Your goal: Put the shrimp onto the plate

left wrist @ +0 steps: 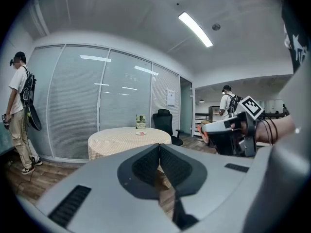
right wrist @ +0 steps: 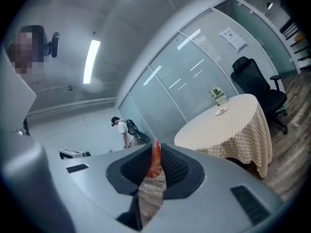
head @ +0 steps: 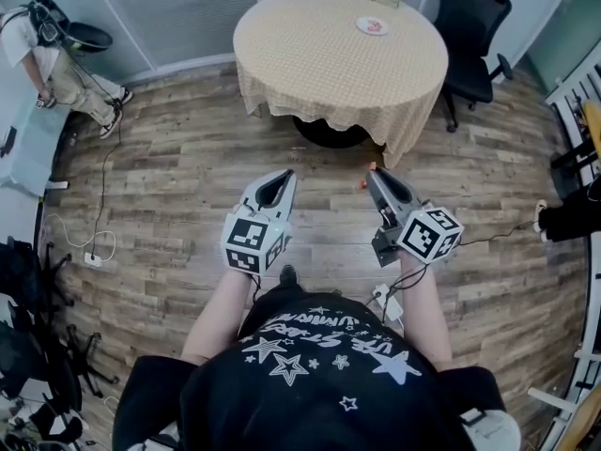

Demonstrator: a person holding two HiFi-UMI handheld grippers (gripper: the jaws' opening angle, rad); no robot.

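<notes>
Right gripper [head: 374,175] pinches shrimp [right wrist: 155,160] over open floor [head: 188,177], short of table [head: 319,59] edge.

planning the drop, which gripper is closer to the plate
Right. The right gripper, holding the shrimp, is nearly in line with the plate; the left gripper sits off to the side.

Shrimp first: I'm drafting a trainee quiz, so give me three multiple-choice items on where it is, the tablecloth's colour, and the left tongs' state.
1. Where is the shrimp? A on the plate; B between the right tongs; C on the floor.
2. The tablecloth is: A beige; B blue; C black.
3. The left tongs are: A shut, empty; B wide open; C gripping the plate.
Answers: B, right gripper view shows it pinched there; A, beige check in head view; A, tips meet with nothing between.
</notes>
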